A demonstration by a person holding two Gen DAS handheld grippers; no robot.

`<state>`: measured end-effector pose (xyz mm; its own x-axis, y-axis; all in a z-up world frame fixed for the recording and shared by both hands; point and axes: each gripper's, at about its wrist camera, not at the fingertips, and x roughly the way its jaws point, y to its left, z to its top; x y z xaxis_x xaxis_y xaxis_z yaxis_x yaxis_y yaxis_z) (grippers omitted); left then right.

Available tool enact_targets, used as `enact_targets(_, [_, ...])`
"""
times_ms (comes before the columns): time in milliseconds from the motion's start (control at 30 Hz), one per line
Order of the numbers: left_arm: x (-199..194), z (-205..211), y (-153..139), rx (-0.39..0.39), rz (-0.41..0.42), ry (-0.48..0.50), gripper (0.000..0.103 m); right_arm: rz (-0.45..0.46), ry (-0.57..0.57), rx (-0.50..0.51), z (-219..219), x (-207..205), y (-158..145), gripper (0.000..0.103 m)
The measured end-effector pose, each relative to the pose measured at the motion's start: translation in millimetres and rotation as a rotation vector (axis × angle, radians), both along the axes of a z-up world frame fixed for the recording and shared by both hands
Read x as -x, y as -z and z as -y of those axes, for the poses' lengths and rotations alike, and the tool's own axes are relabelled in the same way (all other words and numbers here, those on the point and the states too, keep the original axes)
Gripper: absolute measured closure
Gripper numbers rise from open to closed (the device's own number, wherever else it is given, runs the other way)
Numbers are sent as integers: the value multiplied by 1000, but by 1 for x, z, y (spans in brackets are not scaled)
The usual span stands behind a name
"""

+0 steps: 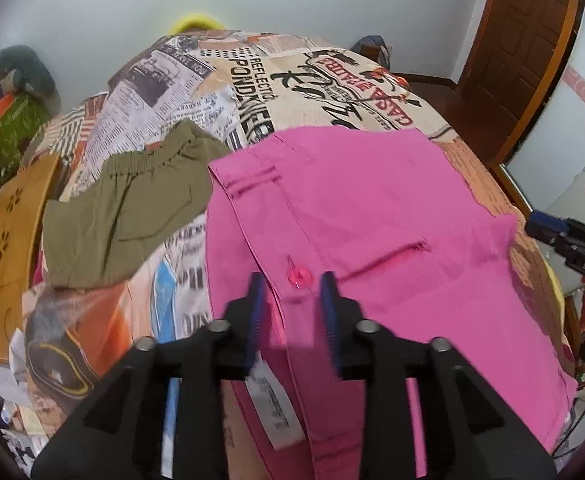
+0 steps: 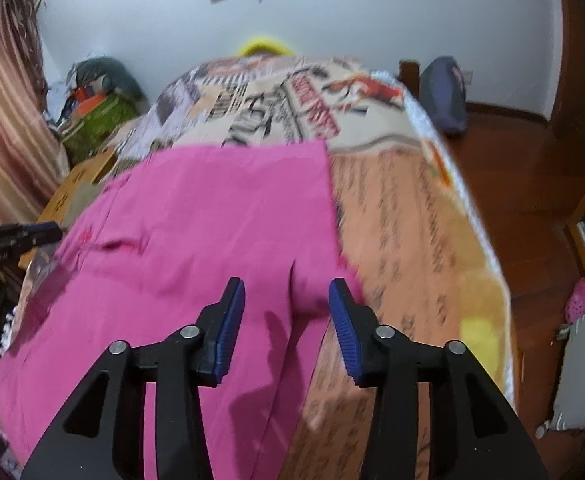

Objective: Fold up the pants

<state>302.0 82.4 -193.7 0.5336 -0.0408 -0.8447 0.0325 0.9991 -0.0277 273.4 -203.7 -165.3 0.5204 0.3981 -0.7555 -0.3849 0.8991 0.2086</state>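
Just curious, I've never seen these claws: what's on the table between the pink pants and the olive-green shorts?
Only bare newspaper-print tablecloth separates the pink pants from the olive-green shorts; near their waistbands they almost touch. The left wrist view shows it.

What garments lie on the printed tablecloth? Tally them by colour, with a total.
Pink: 1, the pink pants, spread flat under both tongs
Olive green: 1, the olive shorts, lying beside the pink pair at its waistband end, seen only in the left wrist view
Total: 2
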Motion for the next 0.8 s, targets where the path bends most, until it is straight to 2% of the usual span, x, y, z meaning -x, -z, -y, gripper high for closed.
enact_targets(167, [-22, -8, 16, 30, -38, -22, 68, -13, 11, 28, -4, -29, 18, 63])
enact_targets(267, [-29, -14, 27, 77, -68, -28, 68, -62, -1, 37, -8, -48, 38, 63])
enact_targets(400, [-34, -14, 38, 93, -82, -23, 68, -131, -36, 40, -12, -58, 62, 62])
enact_targets(467, [-36, -15, 42, 100, -86, -25, 68, -108, -55, 49, -15, -53, 64, 61])
enact_targets(567, [-39, -16, 44, 111, -82, -31, 69, -75, -110, 89, -25, -47, 63, 77])
enact_targets(600, [-39, -16, 44, 105, -78, -31, 71, -66, -117, 100, -26, -46, 63, 85])
enact_targets(633, [-40, -15, 44, 99, -75, -31, 79, -57, -124, 112, -27, -45, 63, 92])
enact_targets(667, [-41, -13, 44, 68, -69, -39, 88, -49, -128, 129, -28, -45, 63, 94])
enact_targets(733, [-41, -11, 43, 29, -53, -48, 94, -38, -136, 147, -30, -46, 65, 96])
enact_targets(800, [-40, -12, 40, 20, -34, -59, 94, -36, -139, 155, -29, -47, 66, 97])
